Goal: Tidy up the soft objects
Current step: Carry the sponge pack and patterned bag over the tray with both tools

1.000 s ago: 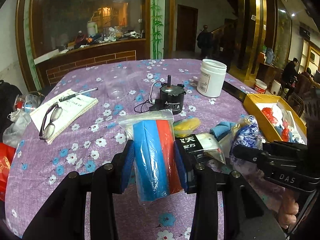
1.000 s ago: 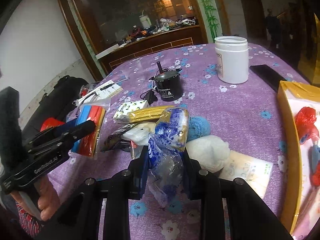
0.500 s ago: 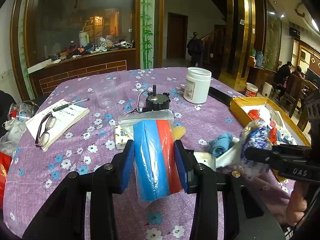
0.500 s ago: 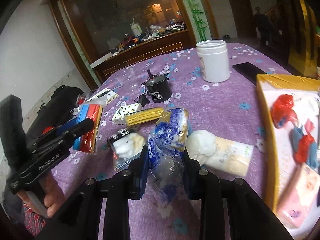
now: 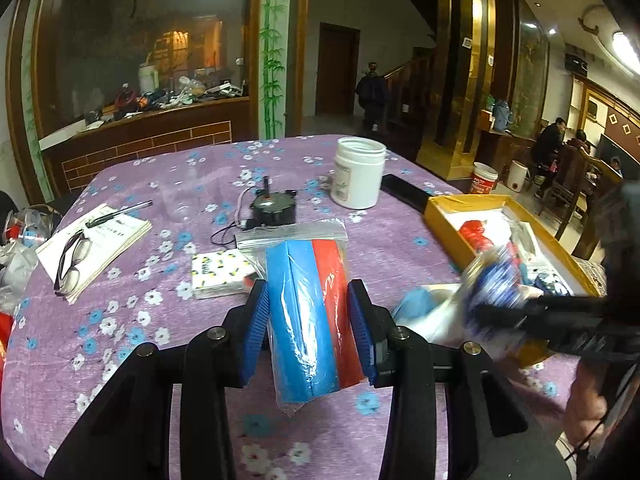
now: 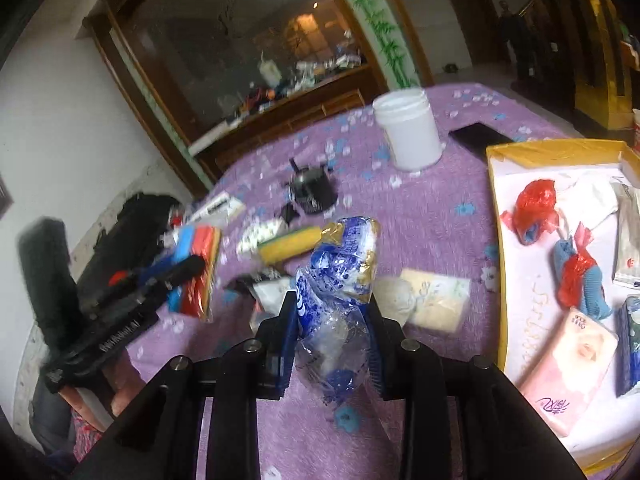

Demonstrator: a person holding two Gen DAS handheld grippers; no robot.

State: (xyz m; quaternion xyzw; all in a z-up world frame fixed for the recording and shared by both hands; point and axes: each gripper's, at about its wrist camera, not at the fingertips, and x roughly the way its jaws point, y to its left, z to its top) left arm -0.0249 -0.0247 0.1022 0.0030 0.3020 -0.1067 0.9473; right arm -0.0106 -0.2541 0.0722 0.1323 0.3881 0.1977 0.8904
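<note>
We work at a round table draped in purple cloth with blue and white flowers, in a dim hall with dark wood panelling, a glass-fronted counter heaped with clutter, a painted bamboo pillar and gilt columns; people sit at far right.

Our left tool is clamped on a clear zip bag of blue and red sponges, held upright above the cloth. Our right tool is clamped on a crinkled blue-and-white packet, lifted just left of the yellow box.

That open box, white inside, holds red plastic bundles, a blue cloth, a white cloth and a pink tissue pack with script we cannot read.

A white jar with an unreadable label stands toward the far side, a black slab beside it. Near the middle sit a small black motor with wires, and a white patterned tissue pack. At left, glasses and a pen rest on a booklet.

Still on the cloth lie a yellow packet, a pale pouch and a dark-labelled bag, blurred.
</note>
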